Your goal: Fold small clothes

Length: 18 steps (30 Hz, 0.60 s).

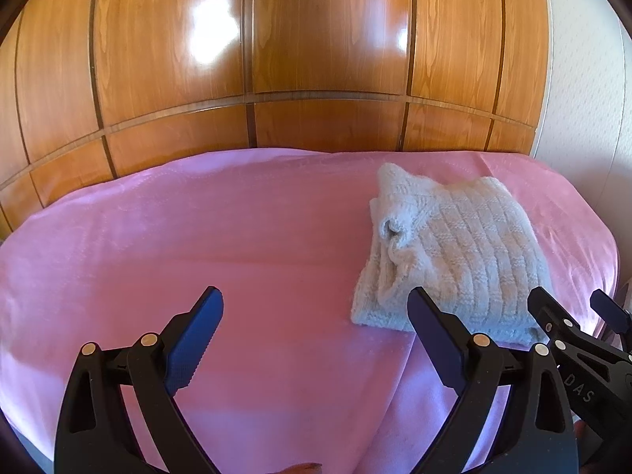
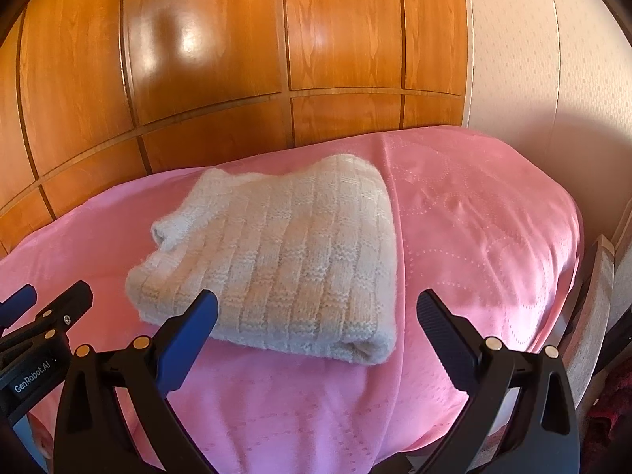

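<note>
We see a folded knit [image 1: 454,260] on the pink bed [image 1: 197,237], at 2 o'clock of our left hand-held gripper [image 1: 316,331] | left spread wide, empty | right hand-held gripper [image 2: 316,335] spread wide, empty, knit at 11 o'clock | wardrobe [image 2: 197,59] at 12

Ribbed knit sweater [image 2: 276,252], glossy wood wardrobe [image 2: 221,39]

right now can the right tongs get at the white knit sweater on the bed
Probably yes. The right tongs stand open just short of the folded sweater, which lies alone on the pink bedspread. Nothing lies between them; the left tongs hang off to its left side.
</note>
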{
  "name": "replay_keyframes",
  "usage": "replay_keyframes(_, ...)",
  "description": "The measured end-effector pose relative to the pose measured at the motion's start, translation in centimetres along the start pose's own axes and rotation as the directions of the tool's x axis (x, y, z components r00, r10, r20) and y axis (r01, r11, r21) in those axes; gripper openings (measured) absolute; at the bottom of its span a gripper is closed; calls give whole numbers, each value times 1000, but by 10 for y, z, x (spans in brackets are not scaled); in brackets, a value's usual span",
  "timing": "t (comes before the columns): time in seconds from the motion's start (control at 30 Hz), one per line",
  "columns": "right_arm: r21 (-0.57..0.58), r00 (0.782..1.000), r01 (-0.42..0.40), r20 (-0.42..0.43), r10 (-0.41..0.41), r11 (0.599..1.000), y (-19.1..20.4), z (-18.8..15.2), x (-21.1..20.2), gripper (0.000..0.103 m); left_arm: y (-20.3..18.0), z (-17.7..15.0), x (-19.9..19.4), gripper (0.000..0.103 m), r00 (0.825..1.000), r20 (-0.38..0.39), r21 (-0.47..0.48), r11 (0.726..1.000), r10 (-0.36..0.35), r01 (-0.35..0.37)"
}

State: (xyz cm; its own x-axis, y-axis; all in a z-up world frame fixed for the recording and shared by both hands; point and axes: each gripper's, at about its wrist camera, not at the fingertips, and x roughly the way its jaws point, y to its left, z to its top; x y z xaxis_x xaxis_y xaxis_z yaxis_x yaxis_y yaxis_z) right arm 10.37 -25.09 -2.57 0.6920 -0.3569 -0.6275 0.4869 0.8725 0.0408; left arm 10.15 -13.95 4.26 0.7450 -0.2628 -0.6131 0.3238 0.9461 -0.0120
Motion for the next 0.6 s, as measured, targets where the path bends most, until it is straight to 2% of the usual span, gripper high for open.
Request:
replay_keyframes(0.43, -7, 1000, -8, -9, 8, 1000, 1, 0, 1, 101, 3, 2, -6, 93, 999, 34, -3, 1000, -13, 13)
replay_keyframes(0.6, -2, 1000, -17, 4, 17, 1000, -3, 6, 1, 101, 5, 3, 3, 93, 1000, -6, -18, 1000, 3, -3)
